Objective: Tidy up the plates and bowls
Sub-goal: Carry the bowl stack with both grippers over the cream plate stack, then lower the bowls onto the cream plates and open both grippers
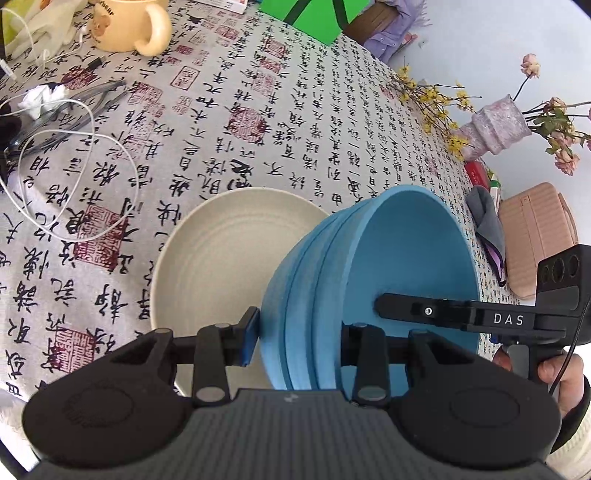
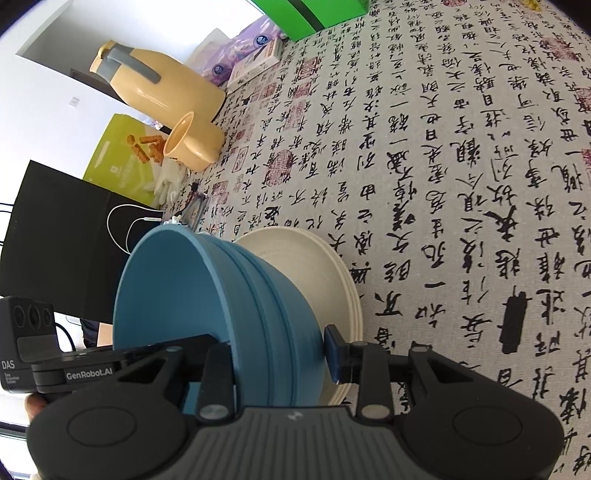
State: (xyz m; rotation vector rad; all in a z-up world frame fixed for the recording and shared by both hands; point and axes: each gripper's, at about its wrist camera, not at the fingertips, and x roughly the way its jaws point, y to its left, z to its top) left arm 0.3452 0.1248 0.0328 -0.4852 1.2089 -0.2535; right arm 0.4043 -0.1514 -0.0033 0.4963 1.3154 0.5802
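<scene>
A blue bowl is held above a cream plate on the calligraphy-print tablecloth. My left gripper is shut on the bowl's wall, one finger outside and one inside. My right gripper is shut on the opposite wall of the same blue bowl, over the cream plate. The other gripper's finger shows inside the bowl in the left wrist view. The bowl has ridged bands on its outside; whether it is one bowl or a nested stack I cannot tell.
A yellow mug, white cables and glasses lie far left. A vase of flowers, grey cloth and pink case sit right. A yellow thermos, green boxes and black box line the table's edge.
</scene>
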